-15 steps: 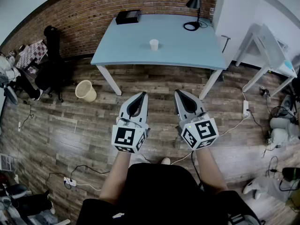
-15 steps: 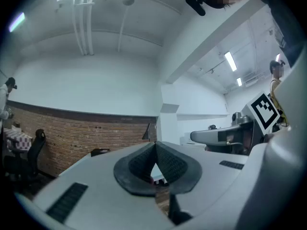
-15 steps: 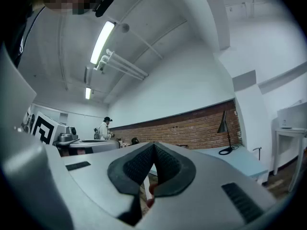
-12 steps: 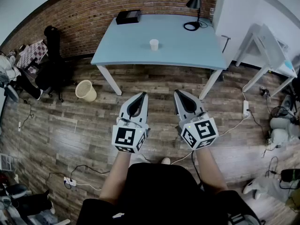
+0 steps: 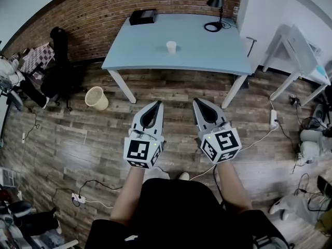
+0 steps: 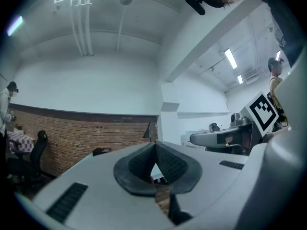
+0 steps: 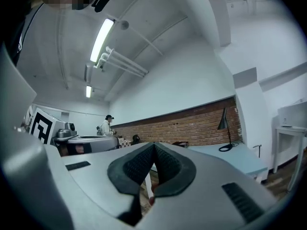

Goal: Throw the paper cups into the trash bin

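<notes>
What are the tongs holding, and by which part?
Nothing: the left tongs and right tongs are shut and empty; the paper cup stands on the table.

The blue table [image 5: 207, 56], upper centre, is carrying a paper cup [image 5: 171, 47] in its middle, a black box [image 5: 142, 17] upper left, a lamp [image 5: 217, 0] upper right. A trash bin [image 5: 96, 98] is sitting on the floor [image 5: 67, 139] at left.

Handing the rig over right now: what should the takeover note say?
Left gripper: shut, empty. Right gripper: shut, empty. Both held above the floor, short of the table.
One paper cup stands upright on the table. Trash bin sits on the floor near the table's left front leg.
Done: nothing yet. Left: grasp the cup, drop it in the bin.
</notes>
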A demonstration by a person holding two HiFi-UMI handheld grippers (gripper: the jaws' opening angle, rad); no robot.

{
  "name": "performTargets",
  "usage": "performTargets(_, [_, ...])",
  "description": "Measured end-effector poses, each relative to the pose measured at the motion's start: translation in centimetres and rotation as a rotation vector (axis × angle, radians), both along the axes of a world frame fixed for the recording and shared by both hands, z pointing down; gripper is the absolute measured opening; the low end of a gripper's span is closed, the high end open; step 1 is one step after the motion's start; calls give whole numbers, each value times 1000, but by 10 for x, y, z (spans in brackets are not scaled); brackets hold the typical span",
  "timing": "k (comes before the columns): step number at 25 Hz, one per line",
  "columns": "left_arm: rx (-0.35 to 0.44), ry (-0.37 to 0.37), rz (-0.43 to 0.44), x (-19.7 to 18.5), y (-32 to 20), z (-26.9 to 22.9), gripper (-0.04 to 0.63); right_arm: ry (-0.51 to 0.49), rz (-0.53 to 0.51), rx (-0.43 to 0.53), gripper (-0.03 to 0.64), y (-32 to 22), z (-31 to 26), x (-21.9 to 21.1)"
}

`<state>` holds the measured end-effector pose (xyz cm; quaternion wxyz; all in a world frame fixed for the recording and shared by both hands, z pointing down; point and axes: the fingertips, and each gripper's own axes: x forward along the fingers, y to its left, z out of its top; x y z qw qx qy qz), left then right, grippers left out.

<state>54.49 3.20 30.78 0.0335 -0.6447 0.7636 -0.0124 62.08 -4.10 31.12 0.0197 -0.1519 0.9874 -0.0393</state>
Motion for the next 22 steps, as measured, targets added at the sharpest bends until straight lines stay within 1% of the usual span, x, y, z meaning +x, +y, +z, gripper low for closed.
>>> performTargets(7, [4, 3, -19, -11, 5, -1, 2, 2, -6, -12, 3, -4, 2, -10])
performTargets(11, [0, -16, -22, -23, 4, -1, 2, 16, -26, 5, 3, -6, 3, -25])
performTargets(16, [9, 7, -13, -44, -7, 1, 2, 16, -45, -6, 3, -14, 5, -45])
performTargets(22, [3, 12, 15, -77, -30, 5, 2, 8, -38, -19, 3, -32, 6, -76])
